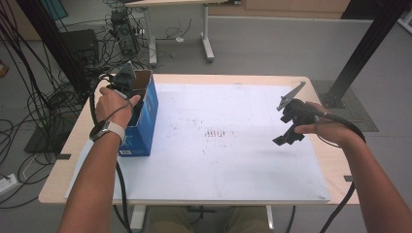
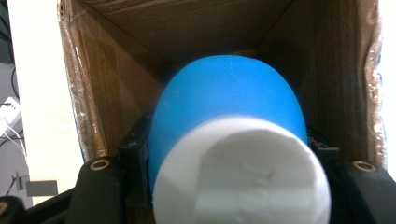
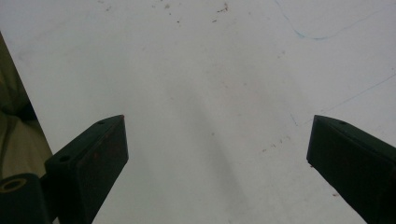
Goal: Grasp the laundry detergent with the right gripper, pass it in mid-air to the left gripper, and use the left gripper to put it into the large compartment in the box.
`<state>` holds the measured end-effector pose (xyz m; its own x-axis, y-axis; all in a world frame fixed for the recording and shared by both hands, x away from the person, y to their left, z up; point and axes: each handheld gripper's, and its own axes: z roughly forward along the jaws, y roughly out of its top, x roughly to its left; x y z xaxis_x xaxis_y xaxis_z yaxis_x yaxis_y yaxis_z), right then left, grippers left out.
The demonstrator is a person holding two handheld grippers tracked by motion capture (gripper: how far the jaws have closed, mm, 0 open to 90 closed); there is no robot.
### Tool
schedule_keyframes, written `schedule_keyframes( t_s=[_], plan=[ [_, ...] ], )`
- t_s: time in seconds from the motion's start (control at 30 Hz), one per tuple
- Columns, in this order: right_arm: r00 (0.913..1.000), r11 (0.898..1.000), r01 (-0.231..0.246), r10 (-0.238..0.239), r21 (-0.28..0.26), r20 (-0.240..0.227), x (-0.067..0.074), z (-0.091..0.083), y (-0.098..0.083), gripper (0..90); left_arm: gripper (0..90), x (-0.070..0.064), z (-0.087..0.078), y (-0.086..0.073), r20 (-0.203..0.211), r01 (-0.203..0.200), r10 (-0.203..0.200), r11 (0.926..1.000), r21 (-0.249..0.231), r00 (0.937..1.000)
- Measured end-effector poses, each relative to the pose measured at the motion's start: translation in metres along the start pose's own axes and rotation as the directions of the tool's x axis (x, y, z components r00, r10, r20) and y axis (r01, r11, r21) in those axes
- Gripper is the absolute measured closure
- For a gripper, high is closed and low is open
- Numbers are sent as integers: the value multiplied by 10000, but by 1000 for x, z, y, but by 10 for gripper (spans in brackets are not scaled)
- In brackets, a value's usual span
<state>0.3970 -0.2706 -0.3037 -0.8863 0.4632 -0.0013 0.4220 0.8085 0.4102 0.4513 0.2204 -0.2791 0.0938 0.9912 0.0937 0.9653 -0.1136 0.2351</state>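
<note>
Filling the lower middle of the left gripper view, a blue and white object [image 2: 229, 140] sits clamped between the left gripper [image 2: 229, 182] jaws, held inside the open cardboard box [image 2: 116, 93]. From the high view that box [image 1: 145, 114] stands at the left of the white table [image 1: 233, 160]. At right, the right gripper [image 1: 287, 127] hangs above the bare sheet, jaws spread wide and holding nothing.
</note>
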Motion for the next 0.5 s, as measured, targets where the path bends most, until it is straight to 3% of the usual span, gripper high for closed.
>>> schedule_keyframes(
  t_s=[0.3, 0.37, 0.5],
  plan=[
    [10000, 10000, 27, -27, 49, -27, 1, 2, 1, 52, 369, 1, 1, 1, 75, -24, 25, 10000, -91, 10000],
    [10000, 10000, 18, -18, 79, -7, 1, 3, 2, 49, 365, 1, 0, 1, 248, -14, 18, 9999, -142, 9997],
    [9999, 9999, 86, -85, 133, -72, 2, 4, 2, 51, 308, 3, -2, 2, 329, 11, -6, 9999, -158, 9995]
  ],
)
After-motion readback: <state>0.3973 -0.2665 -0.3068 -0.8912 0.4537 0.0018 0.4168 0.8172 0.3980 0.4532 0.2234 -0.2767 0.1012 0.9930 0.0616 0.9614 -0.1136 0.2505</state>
